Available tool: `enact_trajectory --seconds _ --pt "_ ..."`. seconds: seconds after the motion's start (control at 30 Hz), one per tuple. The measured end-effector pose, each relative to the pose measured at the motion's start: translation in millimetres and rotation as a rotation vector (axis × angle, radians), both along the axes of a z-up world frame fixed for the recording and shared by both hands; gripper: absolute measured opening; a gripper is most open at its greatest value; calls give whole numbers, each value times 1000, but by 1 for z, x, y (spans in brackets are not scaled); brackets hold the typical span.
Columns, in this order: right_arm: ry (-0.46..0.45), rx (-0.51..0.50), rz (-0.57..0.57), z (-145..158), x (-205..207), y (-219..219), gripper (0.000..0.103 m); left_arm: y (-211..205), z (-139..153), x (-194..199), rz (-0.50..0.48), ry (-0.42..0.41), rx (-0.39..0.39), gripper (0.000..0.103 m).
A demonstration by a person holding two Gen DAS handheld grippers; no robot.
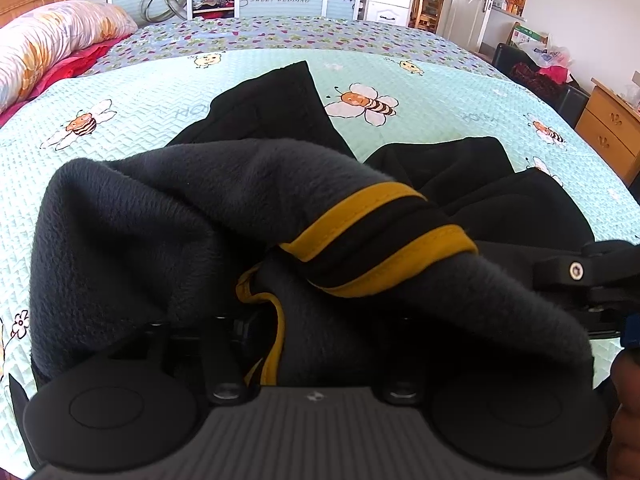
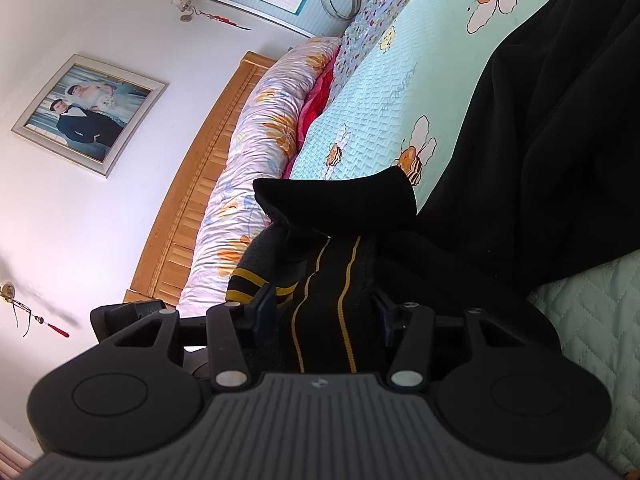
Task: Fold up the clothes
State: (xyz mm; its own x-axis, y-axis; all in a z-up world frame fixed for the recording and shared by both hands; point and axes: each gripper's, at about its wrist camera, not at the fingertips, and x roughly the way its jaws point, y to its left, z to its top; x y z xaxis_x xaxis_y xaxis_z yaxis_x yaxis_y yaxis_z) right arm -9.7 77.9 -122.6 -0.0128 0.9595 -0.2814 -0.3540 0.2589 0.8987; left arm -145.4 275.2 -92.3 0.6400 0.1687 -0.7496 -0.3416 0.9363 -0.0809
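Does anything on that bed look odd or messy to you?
Yes: the black garment is bunched, not flat. Its fleecy grey lining faces out, and a yellow-striped band twists across the heap. One black flap sticks up toward the far side of the bee-print bedspread. Nothing looks torn or spilled.

A bed (image 1: 160,92) covered in a mint quilt printed with bees. A black garment (image 1: 248,120) lies on it, with a floral bolster (image 1: 52,40) by the headboard.

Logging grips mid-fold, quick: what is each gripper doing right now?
Left gripper: buried under the black fleece garment; cannot be told.
Right gripper: closed on the garment's yellow-striped band.
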Motion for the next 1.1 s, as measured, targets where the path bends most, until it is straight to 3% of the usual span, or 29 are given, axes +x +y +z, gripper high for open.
enact_trajectory --seconds 0.8,1.1 --pt "-3 -13 -11 1 1 -1 55 0 0 1 -1 6 3 55" --pt "-151 -91 -18 22 -12 7 60 3 1 -8 16 -24 -21 56"
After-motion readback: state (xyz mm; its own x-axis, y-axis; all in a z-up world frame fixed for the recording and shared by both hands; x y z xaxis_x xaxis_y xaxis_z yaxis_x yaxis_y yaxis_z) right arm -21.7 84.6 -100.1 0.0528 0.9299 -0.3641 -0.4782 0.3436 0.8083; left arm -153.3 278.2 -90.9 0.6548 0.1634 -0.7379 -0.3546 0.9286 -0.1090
